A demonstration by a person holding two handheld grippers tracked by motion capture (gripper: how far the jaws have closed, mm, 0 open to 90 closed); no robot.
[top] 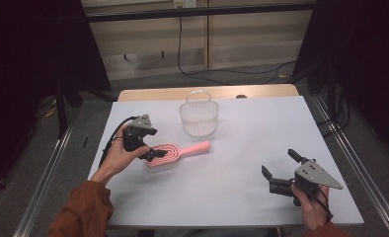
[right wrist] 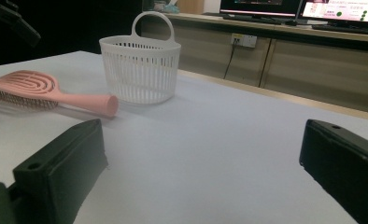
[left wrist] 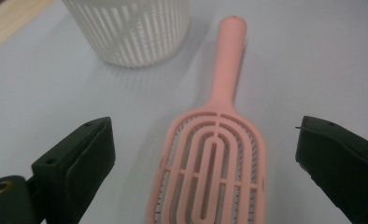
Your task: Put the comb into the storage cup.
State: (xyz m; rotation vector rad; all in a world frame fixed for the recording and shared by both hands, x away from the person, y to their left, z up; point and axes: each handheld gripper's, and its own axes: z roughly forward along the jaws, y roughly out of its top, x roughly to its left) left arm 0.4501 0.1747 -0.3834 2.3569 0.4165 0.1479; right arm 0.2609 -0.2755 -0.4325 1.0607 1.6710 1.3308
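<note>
We saw a pink brush lying flat on the white table, bristles down, its handle pointing toward a white slotted basket that stood upright near the far edge, just beyond the handle's tip. The left gripper hung over the brush's head with its jaws spread wide; in the left gripper view they stood on either side of the brush, apart from it and holding nothing. The right gripper was well apart at the near right of the table, its jaws likewise wide open and empty. In the right gripper view, screens glowed at the back of the room; their writing was probably text, but too blurred to read. We found no brand on the brush or basket.
</note>
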